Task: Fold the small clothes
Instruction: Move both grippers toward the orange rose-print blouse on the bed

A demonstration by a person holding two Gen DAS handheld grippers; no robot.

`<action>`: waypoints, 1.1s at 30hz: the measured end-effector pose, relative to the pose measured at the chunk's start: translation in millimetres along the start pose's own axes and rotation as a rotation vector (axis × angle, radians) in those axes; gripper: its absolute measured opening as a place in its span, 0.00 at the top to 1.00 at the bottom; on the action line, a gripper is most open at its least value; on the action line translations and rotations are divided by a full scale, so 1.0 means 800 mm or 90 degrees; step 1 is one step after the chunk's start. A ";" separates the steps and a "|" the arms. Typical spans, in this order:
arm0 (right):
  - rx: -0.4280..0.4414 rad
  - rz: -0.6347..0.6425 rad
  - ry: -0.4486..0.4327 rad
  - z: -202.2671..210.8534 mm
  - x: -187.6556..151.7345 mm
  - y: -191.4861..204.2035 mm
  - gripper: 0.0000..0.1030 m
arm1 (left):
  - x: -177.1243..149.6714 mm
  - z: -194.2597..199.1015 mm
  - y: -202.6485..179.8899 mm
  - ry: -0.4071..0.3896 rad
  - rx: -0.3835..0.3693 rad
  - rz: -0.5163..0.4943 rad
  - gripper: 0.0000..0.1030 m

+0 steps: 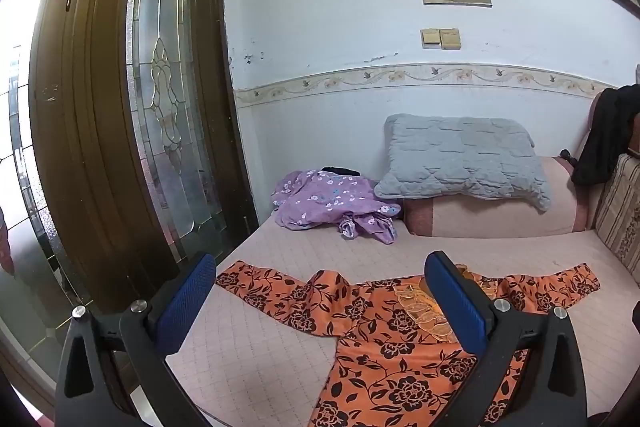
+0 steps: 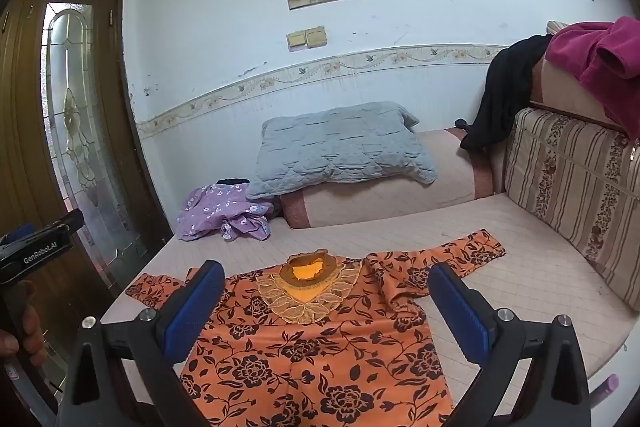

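Note:
An orange top with black flowers (image 2: 320,339) lies spread flat on the pink sofa seat (image 2: 520,267), neck with lace trim away from me, both sleeves out to the sides. It also shows in the left wrist view (image 1: 380,343). My right gripper (image 2: 326,301) is open and empty, hovering above the top's chest. My left gripper (image 1: 320,291) is open and empty, above the top's left shoulder and sleeve. The left gripper's body also shows at the left edge of the right wrist view (image 2: 36,247).
A crumpled purple flowered garment (image 1: 336,207) lies at the back of the seat. A grey quilted pillow (image 1: 460,159) rests on the armrest. Black and magenta clothes (image 2: 592,67) hang over the striped backrest (image 2: 572,187). A brown glazed door (image 1: 120,127) stands to the left.

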State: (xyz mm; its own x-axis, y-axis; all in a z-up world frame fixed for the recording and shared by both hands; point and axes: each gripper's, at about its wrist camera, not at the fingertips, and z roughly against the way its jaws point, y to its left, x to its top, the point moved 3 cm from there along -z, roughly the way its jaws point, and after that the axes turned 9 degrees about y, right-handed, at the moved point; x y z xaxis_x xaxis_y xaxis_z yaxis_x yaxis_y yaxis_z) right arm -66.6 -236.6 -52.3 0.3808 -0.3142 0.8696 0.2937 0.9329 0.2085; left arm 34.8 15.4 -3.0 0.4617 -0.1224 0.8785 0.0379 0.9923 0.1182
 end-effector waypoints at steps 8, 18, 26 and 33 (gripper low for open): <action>0.002 -0.003 0.008 -0.008 0.001 0.002 0.00 | 0.001 -0.002 -0.003 -0.001 -0.004 -0.003 0.00; -0.001 0.004 0.008 -0.025 0.003 0.008 0.00 | 0.004 -0.020 -0.006 0.013 -0.002 -0.007 0.00; 0.002 0.002 0.015 -0.037 0.002 0.014 0.00 | 0.002 -0.027 -0.009 0.020 -0.004 -0.008 0.00; 0.000 0.003 0.019 -0.042 0.002 0.013 0.00 | 0.002 -0.032 -0.013 0.020 -0.005 -0.012 0.00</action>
State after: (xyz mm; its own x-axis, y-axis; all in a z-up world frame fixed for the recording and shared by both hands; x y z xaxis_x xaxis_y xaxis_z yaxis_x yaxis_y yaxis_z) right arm -33.5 -233.7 -63.8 0.4088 -0.3147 0.8567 0.2921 0.9344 0.2039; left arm 58.1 5.2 -14.9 0.4891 -0.1399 0.8609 0.0539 0.9900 0.1303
